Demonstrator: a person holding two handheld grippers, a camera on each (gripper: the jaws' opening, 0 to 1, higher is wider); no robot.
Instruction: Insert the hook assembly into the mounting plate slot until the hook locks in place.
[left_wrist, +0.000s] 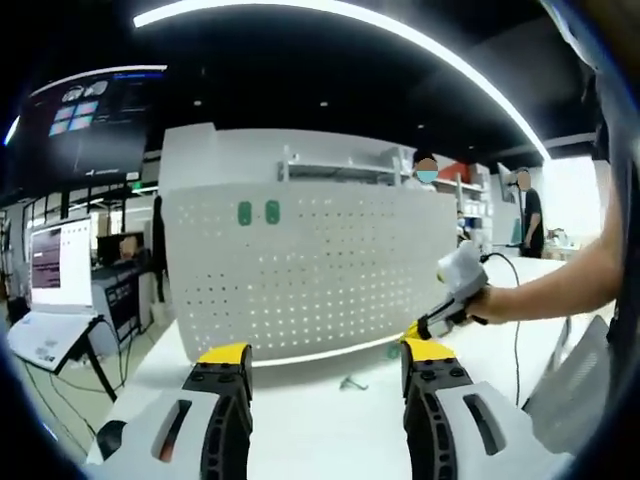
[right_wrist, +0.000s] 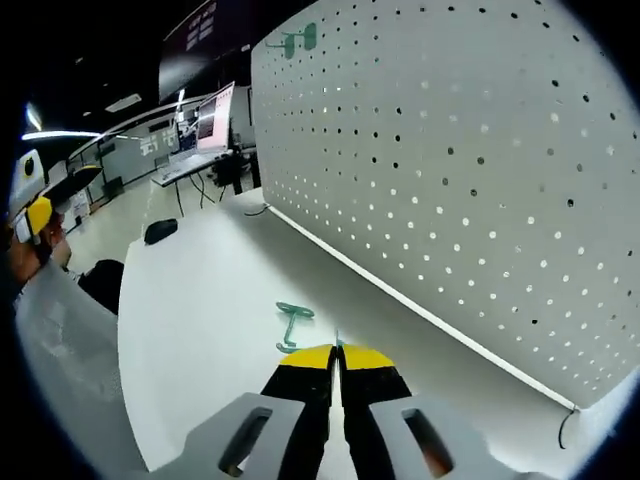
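From my left claw (left_wrist: 325, 370) I look across the white counter (left_wrist: 300, 420) at the upright white perforated metal mounting plate (left_wrist: 310, 270); its yellow-tipped jaws stand well apart with nothing between them. Two small green hooks (left_wrist: 258, 212) already sit in the plate's upper left holes. My right claw (right_wrist: 337, 352) has its jaws pressed together, and I cannot see anything gripped between the tips. In the left gripper view this claw (left_wrist: 412, 330) hangs low near the plate's right end, held by a hand (left_wrist: 490, 300). The loose green wire hook assembly (right_wrist: 293, 322) lies flat on the counter just beyond the right claw's tips, apart from the plate's foot; in the left gripper view a small hook (left_wrist: 352, 382) lies on the counter in front of the plate. I judge the task barely begun for this hook: it is not picked up, and lifting it, aligning it with a slot and pushing until it locks all remain.
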